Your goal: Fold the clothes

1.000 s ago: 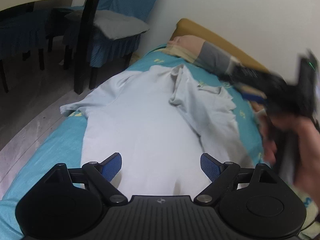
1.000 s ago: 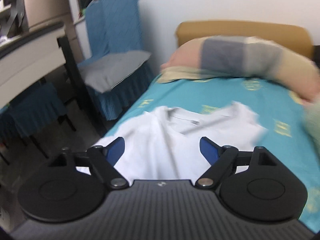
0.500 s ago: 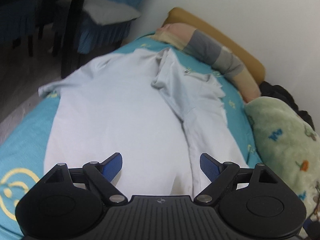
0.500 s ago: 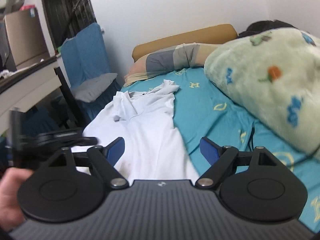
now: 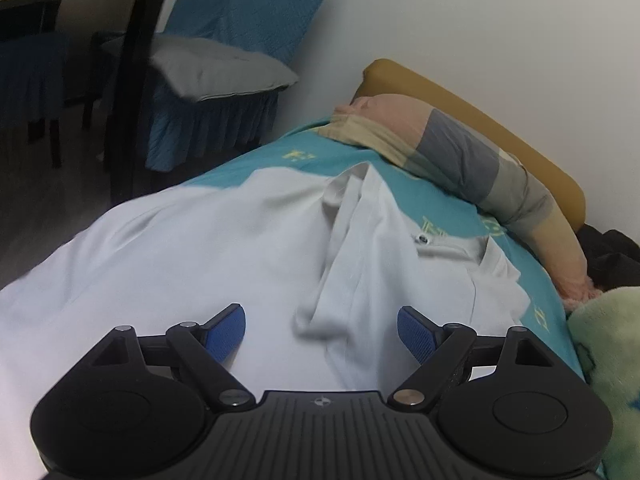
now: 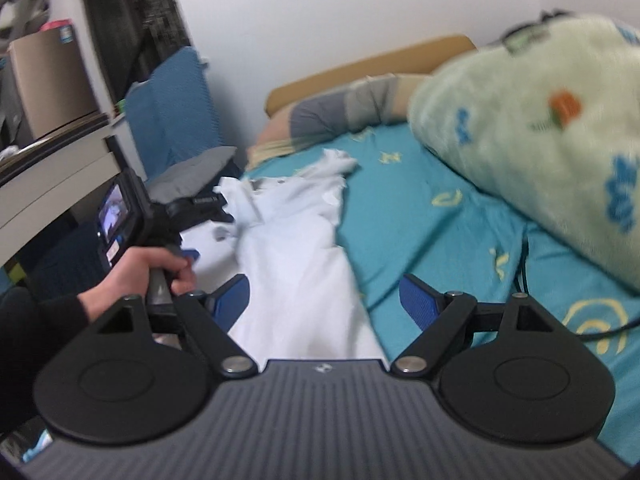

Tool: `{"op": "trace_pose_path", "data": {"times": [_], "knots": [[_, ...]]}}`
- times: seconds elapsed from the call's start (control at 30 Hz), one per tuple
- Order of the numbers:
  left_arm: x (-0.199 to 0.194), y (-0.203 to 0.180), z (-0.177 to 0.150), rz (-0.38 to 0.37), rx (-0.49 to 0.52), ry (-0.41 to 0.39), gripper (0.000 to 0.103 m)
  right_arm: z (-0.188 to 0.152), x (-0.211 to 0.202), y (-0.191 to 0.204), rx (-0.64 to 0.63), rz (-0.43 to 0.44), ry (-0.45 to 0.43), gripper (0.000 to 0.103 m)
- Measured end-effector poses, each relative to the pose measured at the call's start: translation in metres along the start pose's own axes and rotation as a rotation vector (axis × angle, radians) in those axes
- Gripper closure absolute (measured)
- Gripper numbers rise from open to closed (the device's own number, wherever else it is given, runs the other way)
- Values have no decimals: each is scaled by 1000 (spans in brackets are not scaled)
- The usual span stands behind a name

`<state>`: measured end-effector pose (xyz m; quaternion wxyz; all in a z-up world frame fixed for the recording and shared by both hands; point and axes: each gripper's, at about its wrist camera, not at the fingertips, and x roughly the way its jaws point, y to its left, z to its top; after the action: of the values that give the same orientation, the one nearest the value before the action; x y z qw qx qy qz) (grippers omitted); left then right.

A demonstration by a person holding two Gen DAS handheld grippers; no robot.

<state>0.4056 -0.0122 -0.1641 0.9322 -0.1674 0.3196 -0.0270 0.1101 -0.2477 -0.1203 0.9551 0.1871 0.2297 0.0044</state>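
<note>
White polo shirt [image 5: 224,264]: spread on the bed's teal sheet [image 5: 452,208], collar toward the headboard. Its right side is folded over the body, forming a long ridge down the middle; a small button shows by the placket. Its left side runs out to the bed edge toward the floor. In the right wrist view the shirt [image 6: 296,256] lies as a long white strip with bare sheet [image 6: 424,232] open to its right.

Left gripper [image 5: 321,330]: blue pads spread wide, holding nothing, low over the shirt with the folded ridge between them.

Right gripper [image 6: 325,300]: pads likewise spread wide and empty, straddling the shirt's right edge and bare sheet.

Left hand [image 6: 160,268]: seen from the right wrist view, grasping the handle of the left device over the shirt's left part.

Surroundings: striped pillow [image 5: 460,156] along the tan headboard [image 5: 520,148], just beyond the collar; pale green patterned blanket [image 6: 540,128] heaped on the bed's right side, well clear of the shirt; a thin black cable [image 6: 524,264] on the sheet under the blanket's edge; blue-covered chair [image 5: 224,92] with grey cushion beside the bed; cardboard box [image 6: 52,80] on a desk at left.
</note>
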Motion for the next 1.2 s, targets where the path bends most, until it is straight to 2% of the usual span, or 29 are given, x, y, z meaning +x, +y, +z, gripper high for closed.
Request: {"op": "trace_pose_path", "data": {"times": [0.1,0.13,0.2,0.3,0.37,0.4,0.47,0.5,0.53,0.63,0.77,0.83,0.93,1.1,1.2], "knots": [[16,-13,5,-9,61,36,50,-4,18,-10,29,-13,13,19],[18,-15,6,3,68,57,71,-5,23,-13,35,-18,18,19],[21,-13,8,36,52,103,93,-8,29,-16,54,-23,28,19],[14,0,12,105,-18,138,94,-11,32,-18,53,-19,21,19],[9,-5,12,129,35,144,93,-14,33,-18,40,-18,8,19],[6,-8,13,141,65,147,89,-14,32,-17,31,-20,5,19],[-7,-14,14,148,68,159,73,-14,29,-15,16,-20,-4,19],[-21,-20,12,145,92,151,55,-13,26,-14,12,-17,-11,19],[-37,-27,9,140,122,140,43,-12,24,-12,8,-14,-19,19],[-86,-44,-1,125,209,113,25,-8,14,-7,-17,-1,-47,19],[-168,-44,-28,98,259,104,21,-4,4,-2,-32,7,-65,19],[-209,-34,-44,88,260,104,15,-2,-2,2,-47,9,-73,19],[-257,-19,-64,73,266,124,15,0,-10,11,-73,16,-74,19],[-310,0,-71,25,244,98,15,2,-26,28,-139,31,-88,19],[-328,2,-67,-11,242,59,14,-2,-32,36,-186,29,-83,19]]}}
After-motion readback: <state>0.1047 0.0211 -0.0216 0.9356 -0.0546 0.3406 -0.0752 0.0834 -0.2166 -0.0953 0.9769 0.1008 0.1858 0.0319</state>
